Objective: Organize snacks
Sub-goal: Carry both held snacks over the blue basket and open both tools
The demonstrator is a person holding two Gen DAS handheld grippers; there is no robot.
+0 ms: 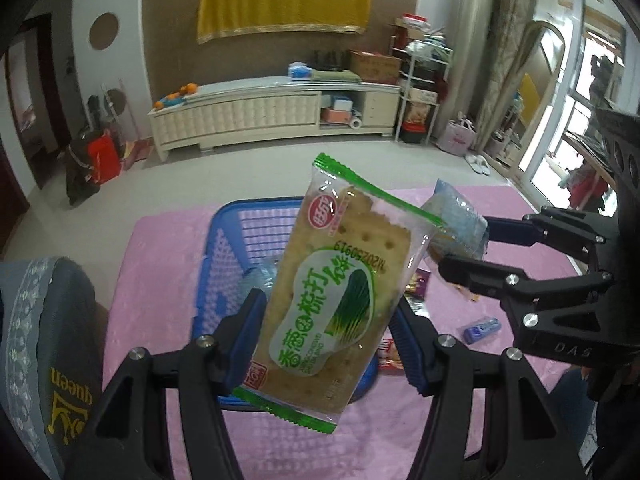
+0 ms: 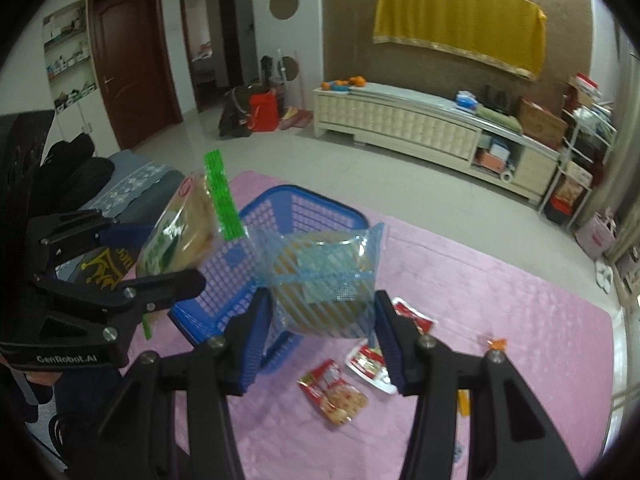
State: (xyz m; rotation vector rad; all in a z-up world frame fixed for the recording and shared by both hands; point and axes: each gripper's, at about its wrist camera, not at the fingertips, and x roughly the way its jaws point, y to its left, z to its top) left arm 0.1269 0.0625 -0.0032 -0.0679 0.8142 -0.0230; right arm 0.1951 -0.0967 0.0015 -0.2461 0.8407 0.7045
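My left gripper [image 1: 326,320] is shut on a green-edged cracker packet [image 1: 336,280] and holds it above the blue basket [image 1: 224,240]. My right gripper [image 2: 320,316] is shut on a blue-striped clear pastry packet [image 2: 324,280], held above the table beside the basket [image 2: 304,208]. In the left wrist view the right gripper [image 1: 460,256] comes in from the right with its blue packet [image 1: 456,220]. In the right wrist view the left gripper [image 2: 160,256] holds the cracker packet [image 2: 188,220] at the left. A clear blue packet [image 1: 260,280] lies inside the basket.
The pink tablecloth [image 2: 500,300] carries several loose snacks: red packets [image 2: 332,392] [image 2: 372,360], a small orange one [image 2: 496,344] and a small blue packet [image 1: 482,328]. A grey cushion [image 1: 44,340] lies at the left. A cabinet [image 1: 272,112] stands against the far wall.
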